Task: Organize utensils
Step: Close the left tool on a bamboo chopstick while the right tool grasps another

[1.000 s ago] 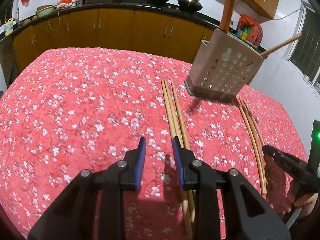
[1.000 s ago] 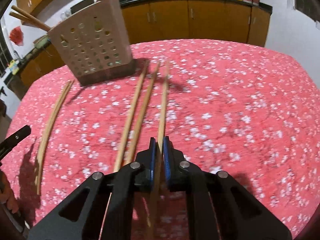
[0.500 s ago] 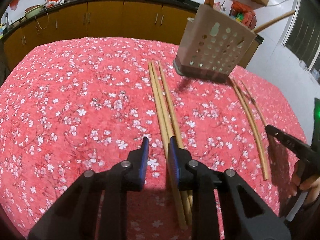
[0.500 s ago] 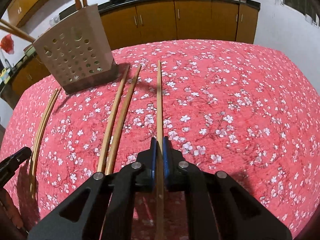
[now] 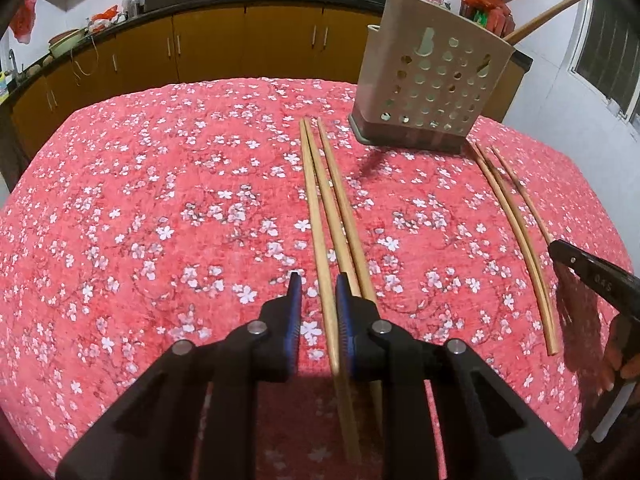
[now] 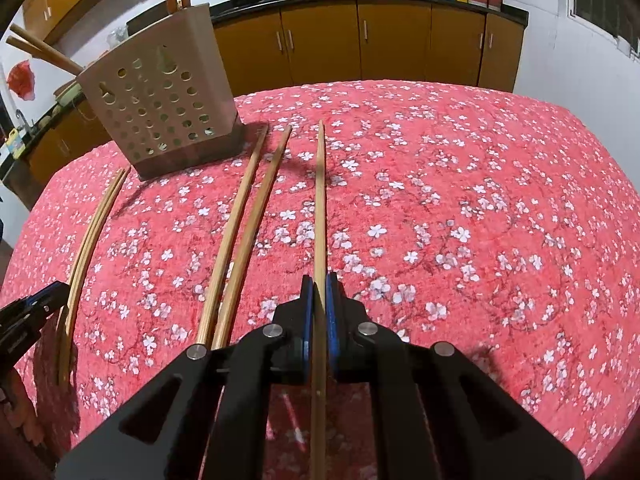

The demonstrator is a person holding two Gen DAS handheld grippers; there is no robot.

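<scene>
Closing around one chopstick [image 5: 320,240] of a bundle of three on the floral red tablecloth [image 5: 140,220], left gripper [image 5: 316,280] with jaws narrowing, the stick between the blue pads, the left pad not yet visibly against the wood. Best done by letting the pads meet squarely on that single stick, keeping the two neighbours [image 5: 348,220] just beside it outside the grip, then lifting the near end first so the far tip clears the cloth. Pinched firm in the right gripper [image 6: 319,280], another chopstick [image 6: 320,200], jaws pressed together on it, its far tip pointing just to the right of the perforated holder [image 6: 160,92]. Upright at the far edge of the cloth, that holder, with several sticks already poking from its top. Still flat on the cloth, a pair [image 6: 240,240] between the holder and the right gripper, and a curved pair [image 5: 516,232] on the holder's other side. Worth watching: long sticks swinging as they rise, and a light holder likely to tip if nudged at the rim.
</scene>
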